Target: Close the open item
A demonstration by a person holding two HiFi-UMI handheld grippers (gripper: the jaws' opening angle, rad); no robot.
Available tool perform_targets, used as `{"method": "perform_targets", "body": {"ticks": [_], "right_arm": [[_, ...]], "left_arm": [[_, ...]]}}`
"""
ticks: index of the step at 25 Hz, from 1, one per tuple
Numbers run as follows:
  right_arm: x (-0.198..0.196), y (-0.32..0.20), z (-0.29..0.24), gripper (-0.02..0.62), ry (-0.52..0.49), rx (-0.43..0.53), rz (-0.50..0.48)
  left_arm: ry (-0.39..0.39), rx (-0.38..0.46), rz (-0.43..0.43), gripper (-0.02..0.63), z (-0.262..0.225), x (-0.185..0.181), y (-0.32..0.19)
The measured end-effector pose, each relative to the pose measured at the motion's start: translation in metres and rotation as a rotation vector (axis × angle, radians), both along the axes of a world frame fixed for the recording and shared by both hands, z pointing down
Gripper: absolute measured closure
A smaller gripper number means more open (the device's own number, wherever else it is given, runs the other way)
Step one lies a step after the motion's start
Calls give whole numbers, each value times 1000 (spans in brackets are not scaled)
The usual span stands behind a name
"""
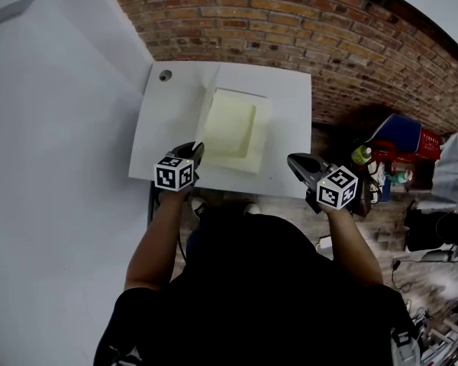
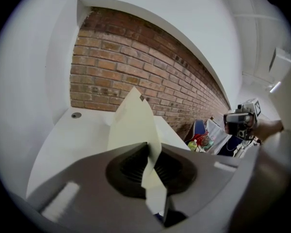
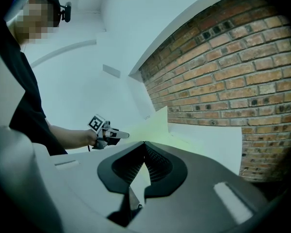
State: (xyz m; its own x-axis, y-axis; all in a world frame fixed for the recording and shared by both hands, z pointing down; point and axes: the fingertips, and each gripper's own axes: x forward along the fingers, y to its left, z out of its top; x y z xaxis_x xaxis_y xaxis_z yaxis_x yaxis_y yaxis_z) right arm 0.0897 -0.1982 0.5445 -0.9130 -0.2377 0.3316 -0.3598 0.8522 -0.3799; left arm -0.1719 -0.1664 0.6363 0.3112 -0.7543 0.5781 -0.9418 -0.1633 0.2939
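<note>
Folder (image 1: pixel 233 132), pale yellow, lies in the middle of the white bench (image 1: pixel 290 97), its long axis running away from the person toward the brick wall (image 1: pixel 290 21). The left claw (image 1: pixel 197 149) is at the folder's near left corner. In the left gripper view the left claw (image 2: pixel 148 147) is clamped on a thin cream sheet of the folder (image 2: pixel 136 125), which stands up out of the jaws and tilts a little to the right, lifted off the bench.

The right claw (image 1: pixel 294 160) hangs off the near right corner of the bench, apart from the folder. Its own view shows the right claw (image 3: pixel 144 143) closed tip to tip with nothing between the jaws.

So the left claw is plainly the nearer one and already has the loose leaf. From it, the rest of the folder lies ahead and to the right. I judge the leaf must swing rightward and down onto that body. Where the spine runs I cannot tell for certain; the far or right edge seems likeliest.
</note>
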Motion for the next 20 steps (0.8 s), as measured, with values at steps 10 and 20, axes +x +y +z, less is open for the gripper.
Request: {"method": "perform_targets", "body": {"ticks": [10, 20], "right_arm": [[16, 3, 5, 594, 0, -5, 37], [36, 8, 14, 594, 15, -22, 76]], "left_arm": [[-3, -24, 117, 588, 15, 49, -8], [1, -55, 216, 583, 30, 91, -23]]}}
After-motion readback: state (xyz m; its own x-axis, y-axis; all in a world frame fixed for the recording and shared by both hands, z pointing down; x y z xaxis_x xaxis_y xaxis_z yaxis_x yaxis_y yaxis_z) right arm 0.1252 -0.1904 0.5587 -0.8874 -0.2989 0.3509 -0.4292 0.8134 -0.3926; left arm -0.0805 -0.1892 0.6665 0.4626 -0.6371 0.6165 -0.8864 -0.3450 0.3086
